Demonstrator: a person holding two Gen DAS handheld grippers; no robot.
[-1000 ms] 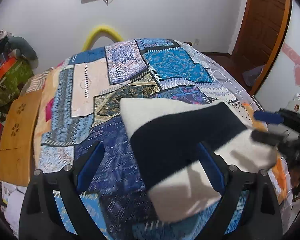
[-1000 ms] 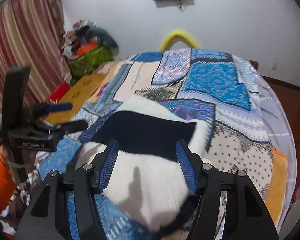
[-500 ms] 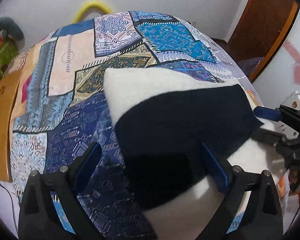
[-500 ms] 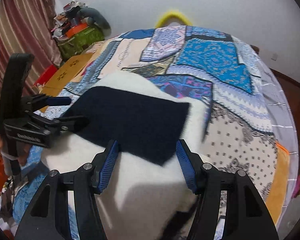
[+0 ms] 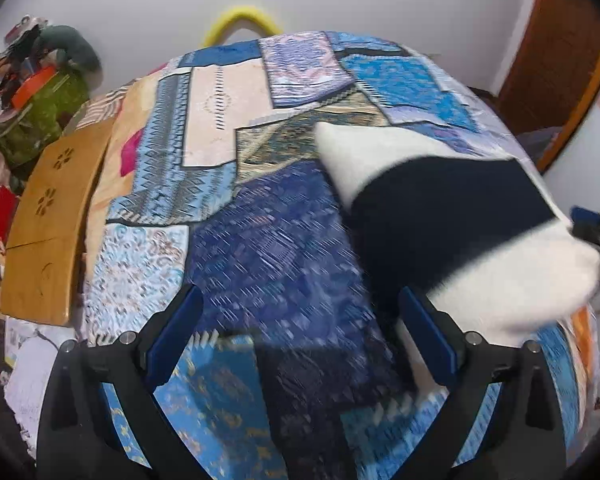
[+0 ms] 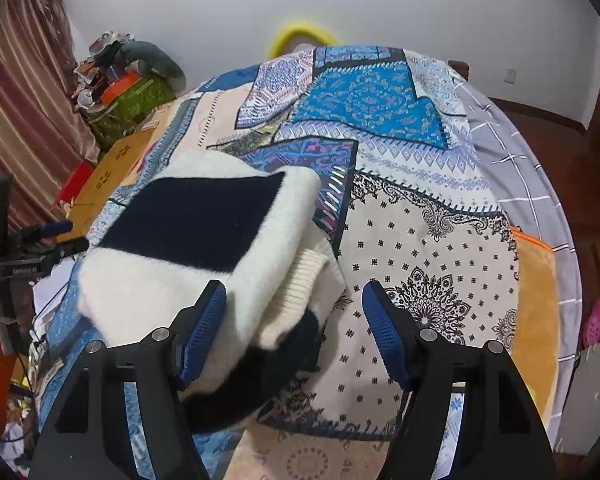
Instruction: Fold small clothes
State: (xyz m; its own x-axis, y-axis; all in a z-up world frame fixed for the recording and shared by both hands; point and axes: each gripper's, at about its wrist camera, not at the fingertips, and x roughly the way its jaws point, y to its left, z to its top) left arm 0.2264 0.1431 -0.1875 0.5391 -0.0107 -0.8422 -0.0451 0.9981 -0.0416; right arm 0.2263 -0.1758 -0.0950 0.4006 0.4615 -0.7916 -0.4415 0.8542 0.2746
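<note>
Lying folded on the patchwork bedspread (image 6: 432, 240), the white-and-navy sweater (image 6: 204, 240) sits toward the bed's near edge, its navy band on top and a ribbed white hem bunched at the near corner. A second ago both grippers had it lifted by its near edge; it is now down on the quilt, so this fold looks laid. The right gripper (image 6: 294, 328) is opening its jaws, and the hem lies between the blue pads with neither pressing on it, a release by the look of it. The left gripper (image 5: 300, 334) has swung off the garment: its fingers stand wide apart over bare quilt, the sweater only brushing past the right-hand pad. What seems left is smoothing that bunched hem or a further fold. A wooden board (image 5: 48, 216) rests beyond the bed's left side.
</note>
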